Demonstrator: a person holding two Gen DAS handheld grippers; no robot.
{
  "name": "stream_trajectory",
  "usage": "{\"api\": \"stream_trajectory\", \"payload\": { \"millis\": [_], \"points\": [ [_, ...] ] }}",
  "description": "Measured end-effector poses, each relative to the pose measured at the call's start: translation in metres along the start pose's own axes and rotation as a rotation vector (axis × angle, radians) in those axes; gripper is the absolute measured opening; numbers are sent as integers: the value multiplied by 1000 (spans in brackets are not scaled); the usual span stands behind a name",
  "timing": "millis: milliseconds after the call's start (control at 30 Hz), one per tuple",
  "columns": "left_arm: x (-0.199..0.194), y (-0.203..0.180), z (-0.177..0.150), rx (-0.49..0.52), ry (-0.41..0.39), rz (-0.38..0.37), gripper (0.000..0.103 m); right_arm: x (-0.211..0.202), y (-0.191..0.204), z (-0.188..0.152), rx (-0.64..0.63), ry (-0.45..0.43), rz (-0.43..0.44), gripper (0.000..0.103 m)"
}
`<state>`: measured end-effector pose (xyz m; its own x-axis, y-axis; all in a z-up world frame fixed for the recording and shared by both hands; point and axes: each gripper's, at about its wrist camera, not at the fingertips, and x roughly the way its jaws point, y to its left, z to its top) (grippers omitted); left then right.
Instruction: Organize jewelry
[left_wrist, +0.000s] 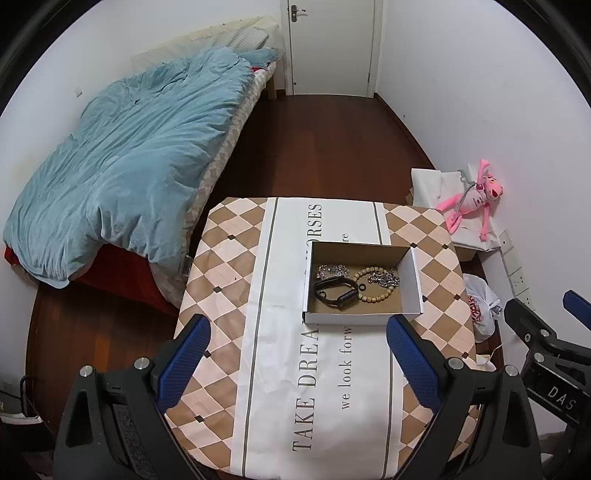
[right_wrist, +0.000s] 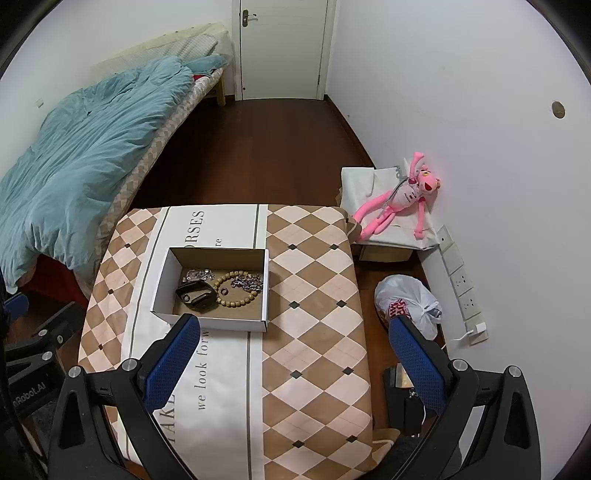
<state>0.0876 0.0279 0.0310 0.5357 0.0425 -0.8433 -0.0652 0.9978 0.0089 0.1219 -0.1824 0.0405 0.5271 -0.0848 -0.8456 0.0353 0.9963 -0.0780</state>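
An open cardboard box (left_wrist: 413, 280) (right_wrist: 162, 280) sits on the table with the checked cloth (left_wrist: 229, 280) (right_wrist: 314, 280). Inside lie a black smart band (left_wrist: 334, 291) (right_wrist: 195, 293), a wooden bead bracelet (left_wrist: 373, 286) (right_wrist: 236, 290), a small dark ring (left_wrist: 362, 287) (right_wrist: 224, 291), and silver chain pieces (left_wrist: 330, 270) (left_wrist: 386, 278) (right_wrist: 199, 274) (right_wrist: 248, 281). My left gripper (left_wrist: 299, 339) is open and empty, above the table just in front of the box. My right gripper (right_wrist: 295, 336) is open and empty, above the table's right part, to the right of the box.
A bed with a blue quilt (left_wrist: 122, 162) (right_wrist: 74, 147) stands left. A pink plush toy (left_wrist: 472, 201) (right_wrist: 400, 199) lies on a white bag by the right wall. A plastic bag (right_wrist: 406, 302) and a power strip (right_wrist: 461, 284) are on the floor to the right. A shut door (left_wrist: 332, 44) is at the back.
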Motion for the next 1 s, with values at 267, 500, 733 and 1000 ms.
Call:
{"api": "stream_trajectory", "payload": {
  "millis": [267, 500, 733, 1000],
  "points": [
    [-2, -1, -1, 15, -14, 7, 97, 0, 0, -2, 0, 8, 5, 103],
    [-2, -2, -1, 17, -19, 9, 97, 0, 1, -2, 0, 8, 9, 103],
    [-6, -2, -1, 21, -27, 4, 97, -1, 1, -2, 2, 9, 13, 103],
    [-9, -3, 0, 20, -38, 12, 97, -1, 0, -4, 2, 15, 9, 103]
  ]
}}
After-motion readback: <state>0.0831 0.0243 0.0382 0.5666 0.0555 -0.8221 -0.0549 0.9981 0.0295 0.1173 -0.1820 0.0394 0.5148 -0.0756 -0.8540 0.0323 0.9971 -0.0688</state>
